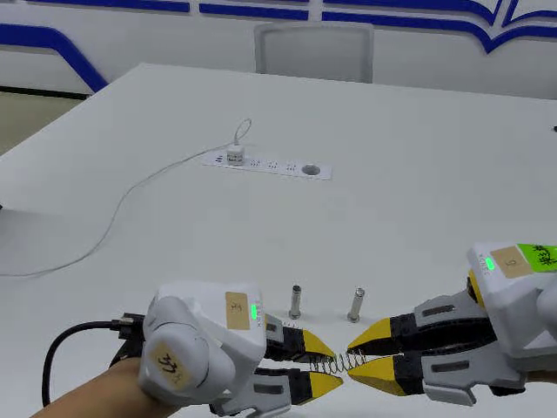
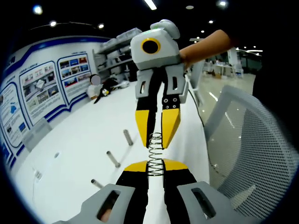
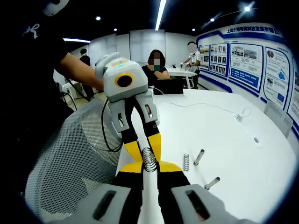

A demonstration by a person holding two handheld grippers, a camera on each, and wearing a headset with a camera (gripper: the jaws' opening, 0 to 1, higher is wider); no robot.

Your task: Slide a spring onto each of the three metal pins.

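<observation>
Spring (image 1: 348, 359) is light, thin-wire, easily crushed and probably slippery, held just on the near side of the pins (image 1: 296, 301), one end clamped in my left gripper (image 1: 338, 367), other in my right gripper (image 1: 352, 356); grip end coils only, gently.
</observation>
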